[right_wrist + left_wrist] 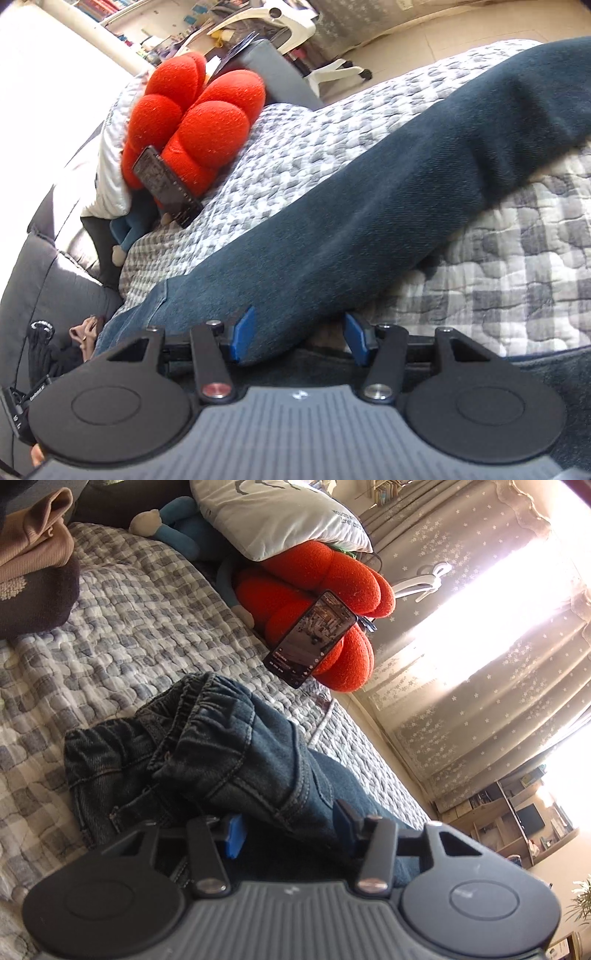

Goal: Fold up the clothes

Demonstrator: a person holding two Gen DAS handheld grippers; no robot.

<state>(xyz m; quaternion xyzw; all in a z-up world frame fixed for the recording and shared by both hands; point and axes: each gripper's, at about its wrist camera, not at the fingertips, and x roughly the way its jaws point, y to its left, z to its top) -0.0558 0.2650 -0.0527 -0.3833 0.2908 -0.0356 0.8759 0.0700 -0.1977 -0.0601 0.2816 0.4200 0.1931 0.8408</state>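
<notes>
I am reading almost no writing here: the grey print on the white pillow (280,513) is too curved and cut off to make out, and the phone (312,637) screen is too small to read. One pair of jeans (207,760) is lying on the checked quilt (140,616), just in front of the phone, its elastic waistband bunched up. My left gripper (286,825) is closing its blue pads on a denim fold. My right gripper (299,338) is standing apart around one jeans leg, pads not pressing. One orange cushion (199,122) is propping the phone; one blue plush toy (177,531) is lying behind it.
</notes>
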